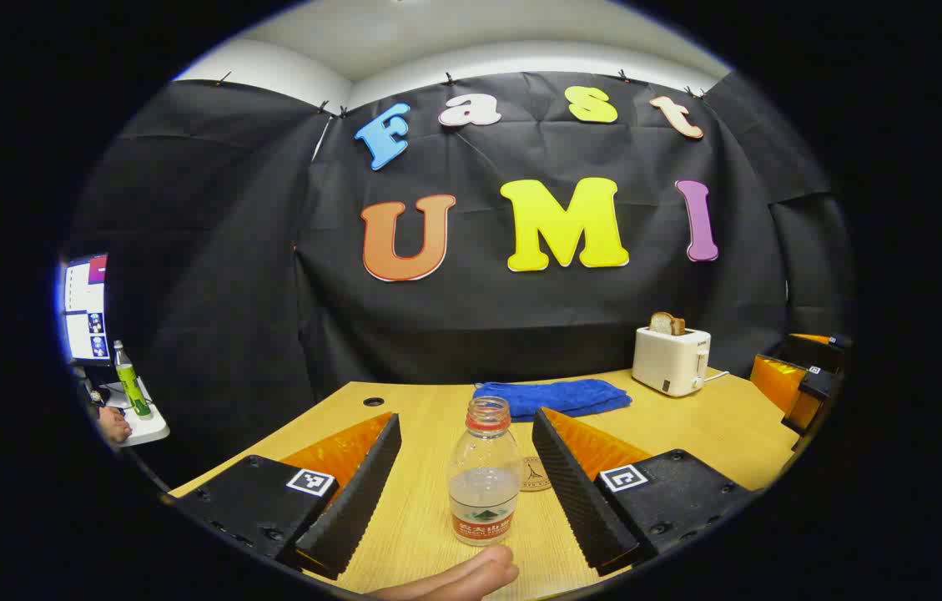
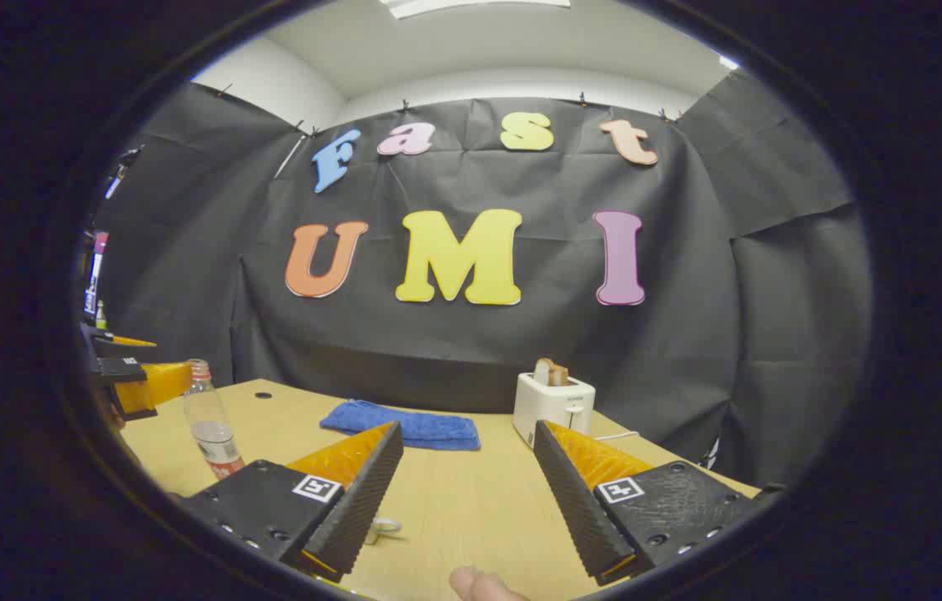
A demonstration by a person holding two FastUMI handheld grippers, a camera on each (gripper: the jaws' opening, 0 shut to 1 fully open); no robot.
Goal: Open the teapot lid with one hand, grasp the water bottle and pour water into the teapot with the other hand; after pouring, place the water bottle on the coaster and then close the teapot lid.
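Two hand-held grippers open, water bottle [image 1: 485,472] between left fingers; towel [image 1: 556,396], toaster [image 1: 671,360] behind

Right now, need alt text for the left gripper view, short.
An uncapped, partly filled water bottle stands on a wooden table between the open fingers of the left gripper, untouched by either finger. A round coaster lies just behind it; farther back are a folded blue towel and a white toaster holding bread.
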